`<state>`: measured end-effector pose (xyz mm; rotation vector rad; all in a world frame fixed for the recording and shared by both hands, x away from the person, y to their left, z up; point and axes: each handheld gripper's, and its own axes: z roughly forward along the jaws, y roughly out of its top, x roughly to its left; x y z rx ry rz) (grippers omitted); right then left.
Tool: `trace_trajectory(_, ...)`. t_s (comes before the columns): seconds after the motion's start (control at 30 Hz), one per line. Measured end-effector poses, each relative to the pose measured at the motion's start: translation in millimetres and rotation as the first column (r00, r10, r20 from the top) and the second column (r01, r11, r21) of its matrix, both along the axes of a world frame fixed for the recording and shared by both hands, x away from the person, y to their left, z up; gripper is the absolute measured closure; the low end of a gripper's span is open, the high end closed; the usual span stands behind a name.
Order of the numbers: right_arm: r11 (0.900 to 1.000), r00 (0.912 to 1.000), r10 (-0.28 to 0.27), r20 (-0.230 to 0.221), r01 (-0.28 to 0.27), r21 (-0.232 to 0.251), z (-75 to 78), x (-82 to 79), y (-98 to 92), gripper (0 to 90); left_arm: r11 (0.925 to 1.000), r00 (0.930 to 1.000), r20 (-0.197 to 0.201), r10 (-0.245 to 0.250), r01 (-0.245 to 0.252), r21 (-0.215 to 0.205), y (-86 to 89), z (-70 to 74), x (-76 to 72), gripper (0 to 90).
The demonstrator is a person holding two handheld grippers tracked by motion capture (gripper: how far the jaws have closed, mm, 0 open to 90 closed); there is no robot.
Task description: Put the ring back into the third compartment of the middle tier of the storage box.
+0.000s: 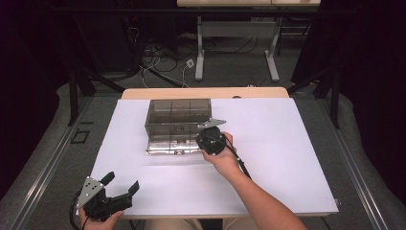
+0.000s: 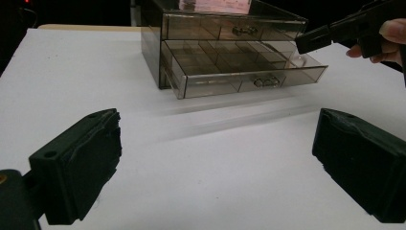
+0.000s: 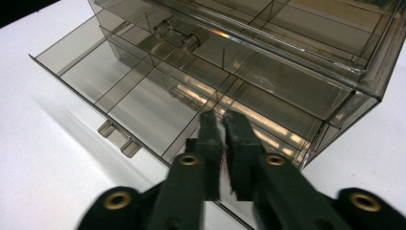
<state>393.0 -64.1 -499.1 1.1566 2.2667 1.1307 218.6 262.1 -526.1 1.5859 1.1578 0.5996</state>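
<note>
Two tools (image 1: 119,188) (image 3: 221,120), one organizer (image 1: 178,125), two drawers, lower (image 2: 244,72) open.

The drawer box (image 1: 177,125) is seen in smoky, see-through grey-brown plastic, and its pulled-out lower drawer (image 2: 244,72) is tinted the same, with glassy highlights. The table (image 1: 287,158) is covered in plain white, edged with pale wood at the far side. Both the left gripper (image 1: 119,184) and the right gripper (image 3: 222,120) are coloured black, with brass-toned rivets; a grey plate (image 1: 91,190) is carried on the left one.
</note>
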Motion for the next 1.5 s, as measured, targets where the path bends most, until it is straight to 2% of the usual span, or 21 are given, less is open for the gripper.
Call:
trace_trajectory(0.03, 1.000, 1.0000, 0.003, -0.007, -0.003, 0.010, 0.1, 0.1, -0.3, 79.2, 1.0000, 1.0000, 0.000, -0.001, 0.001, 0.001, 0.0, 0.0, 0.0, 3.2)
trace_trajectory(0.33, 1.000, 1.0000, 0.005, -0.003, -0.005, 0.031, 3.5, -2.0, -3.3, 67.3, 1.0000, 1.0000, 0.001, 0.001, -0.001, 0.001, 0.1, 0.2, -0.3, 3.2)
trace_trajectory(0.47, 1.000, 0.9999, 0.012, -0.002, -0.012, 0.028, 4.4, -3.3, -4.3, 65.6, 1.0000, 1.0000, 0.001, 0.001, -0.001, 0.000, 0.3, 0.3, -0.4, 3.2)
trace_trajectory(0.53, 1.000, 0.9998, 0.019, -0.004, -0.019, 0.011, 7.3, -6.1, -5.5, 62.6, 1.0000, 1.0000, 0.002, 0.001, -0.001, 0.000, 0.3, 0.3, -0.4, 3.2)
trace_trajectory(0.57, 0.999, 0.9997, 0.020, 0.015, -0.020, 0.027, 6.8, -6.4, -5.3, 61.9, 1.0000, 1.0000, 0.002, 0.001, -0.001, 0.000, 0.3, 0.3, -0.4, 3.2)
trace_trajectory(0.67, 0.999, 0.9993, 0.025, 0.026, -0.026, 0.021, 9.7, -8.9, -6.4, 59.2, 1.0000, 1.0000, 0.000, 0.001, -0.001, 0.001, 0.1, 0.2, -0.4, 3.2)
trace_trajectory(0.73, 0.999, 0.9995, 0.024, 0.018, -0.025, 0.024, 11.4, -10.5, -7.2, 56.5, 1.0000, 1.0000, 0.000, 0.000, 0.000, 0.002, 0.0, 0.1, -0.4, 3.2)
trace_trajectory(0.93, 1.000, 0.9999, 0.014, 0.007, -0.014, 0.014, 12.8, -13.4, -10.1, 55.5, 1.0000, 1.0000, -0.002, -0.002, 0.002, -0.001, -0.4, -0.2, -0.1, 3.2)
trace_trajectory(1.0, 1.000, 0.9993, 0.021, 0.030, -0.022, 0.016, 14.2, -14.6, -12.8, 55.5, 1.0000, 1.0000, -0.003, 0.000, 0.000, 0.000, -0.5, -0.2, -0.2, 3.2)
trace_trajectory(1.07, 0.999, 0.9992, 0.029, 0.027, -0.029, 0.019, 14.8, -15.0, -13.8, 55.0, 1.0000, 1.0000, -0.002, 0.000, 0.000, 0.000, -0.4, -0.1, -0.3, 3.2)
trace_trajectory(1.1, 0.999, 0.9992, 0.037, 0.012, -0.038, 0.017, 16.0, -15.9, -14.9, 54.2, 1.0000, 1.0000, -0.001, -0.001, 0.001, 0.000, -0.4, -0.1, -0.3, 3.2)
trace_trajectory(1.13, 0.999, 0.9987, 0.041, 0.029, -0.042, 0.025, 15.8, -16.9, -16.2, 51.4, 1.0000, 1.0000, -0.001, -0.001, 0.001, 0.000, -0.3, -0.3, -0.1, 3.2)
trace_trajectory(1.17, 0.999, 0.9987, 0.041, 0.029, -0.042, 0.025, 15.8, -16.9, -16.2, 51.4, 1.0000, 1.0000, -0.001, -0.001, 0.001, 0.000, -0.3, -0.3, -0.1, 3.2)
trace_trajectory(1.2, 0.999, 0.9986, 0.044, 0.029, -0.045, 0.027, 16.9, -19.2, -17.4, 47.1, 1.0000, 1.0000, -0.002, -0.001, 0.001, -0.001, -0.4, -0.4, -0.2, 3.2)
trace_trajectory(1.3, 0.999, 0.9989, 0.039, 0.026, -0.040, 0.037, 17.7, -21.8, -18.8, 43.1, 1.0000, 1.0000, -0.003, -0.002, 0.002, -0.001, -0.7, -0.3, -0.2, 3.2)
trace_trajectory(1.33, 0.998, 0.9987, 0.043, 0.029, -0.045, 0.048, 18.5, -23.9, -21.1, 39.2, 1.0000, 1.0000, -0.003, -0.002, 0.002, -0.002, -0.8, -0.3, -0.2, 3.2)
trace_trajectory(1.5, 0.997, 0.9980, 0.055, 0.030, -0.056, 0.046, 19.6, -29.1, -27.1, 38.0, 1.0000, 1.0000, -0.002, -0.001, 0.001, -0.003, -0.5, -0.5, -0.2, 3.2)
